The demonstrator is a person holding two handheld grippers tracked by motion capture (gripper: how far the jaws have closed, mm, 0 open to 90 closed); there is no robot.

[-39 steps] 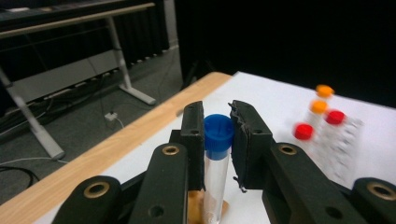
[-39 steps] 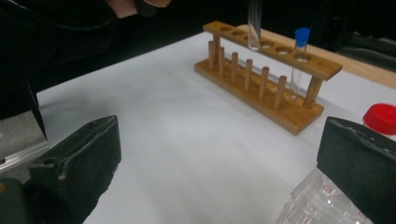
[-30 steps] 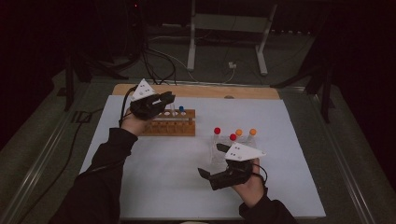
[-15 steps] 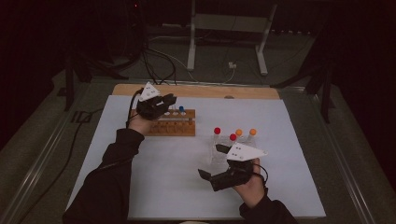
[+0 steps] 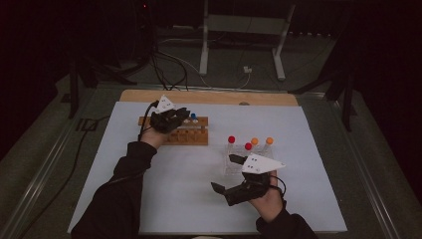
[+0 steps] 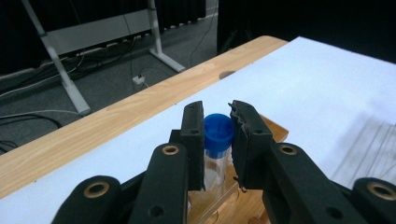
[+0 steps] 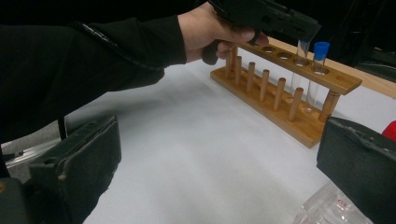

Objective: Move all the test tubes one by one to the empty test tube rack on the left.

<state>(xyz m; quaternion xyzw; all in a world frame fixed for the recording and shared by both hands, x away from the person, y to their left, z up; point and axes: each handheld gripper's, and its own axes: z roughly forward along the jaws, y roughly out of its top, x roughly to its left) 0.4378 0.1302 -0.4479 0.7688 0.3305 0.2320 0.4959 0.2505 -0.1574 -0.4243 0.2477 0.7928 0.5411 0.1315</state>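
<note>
Standing upright, cap up: blue-capped tube (image 6: 218, 140)

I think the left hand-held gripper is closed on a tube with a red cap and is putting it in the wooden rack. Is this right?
Not quite: the cap is blue, not red. The left gripper view shows the left hand-held gripper closed on a tube with a blue cap, over the wooden rack. The rest of your statement fits.

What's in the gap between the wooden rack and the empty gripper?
Nothing but bare white table cover. The right gripper view shows it running from the right gripper up to the wooden rack, with nothing lying on it.
</note>
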